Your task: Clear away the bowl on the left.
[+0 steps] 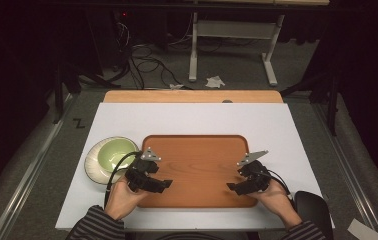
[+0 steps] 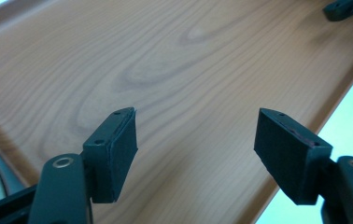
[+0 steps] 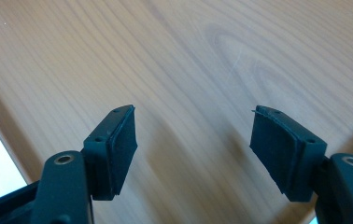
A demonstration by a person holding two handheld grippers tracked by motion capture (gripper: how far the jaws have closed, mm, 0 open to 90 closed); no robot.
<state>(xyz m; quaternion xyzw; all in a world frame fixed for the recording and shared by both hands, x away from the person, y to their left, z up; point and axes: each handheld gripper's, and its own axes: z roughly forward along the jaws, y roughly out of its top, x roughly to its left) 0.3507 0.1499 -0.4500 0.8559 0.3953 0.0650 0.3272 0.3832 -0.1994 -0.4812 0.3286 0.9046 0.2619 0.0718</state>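
**Both grippers poised over an empty wooden tray**

A wooden tray (image 1: 197, 167) lies in the middle of a white table top (image 1: 192, 117), its long sides running left to right. The left gripper (image 1: 164, 184) hangs over the tray's near left part and the right gripper (image 1: 231, 187) over its near right part, each pointing inward toward the other. In the left gripper view the two black jaws stand wide apart with nothing but wood grain between them; the right gripper view shows the same, jaws spread and empty. Neither set of pads touches the tray.

Just left of the tray, close to its left rim, sits a pale green bowl (image 1: 116, 152) on a cream plate (image 1: 96, 165).

The tray looks stiff and flat, probably light for its size, with a smooth finished surface that could slide on the table top or slip between the pads. Its low raised rim is the only part thin enough for jaws to close on. The sensible hold is likely one gripper on the left short rim and one on the right, at matching points, so the tray lifts level rather than tipping. The left hold needs care: the bowl and plate look breakable and stand close by.
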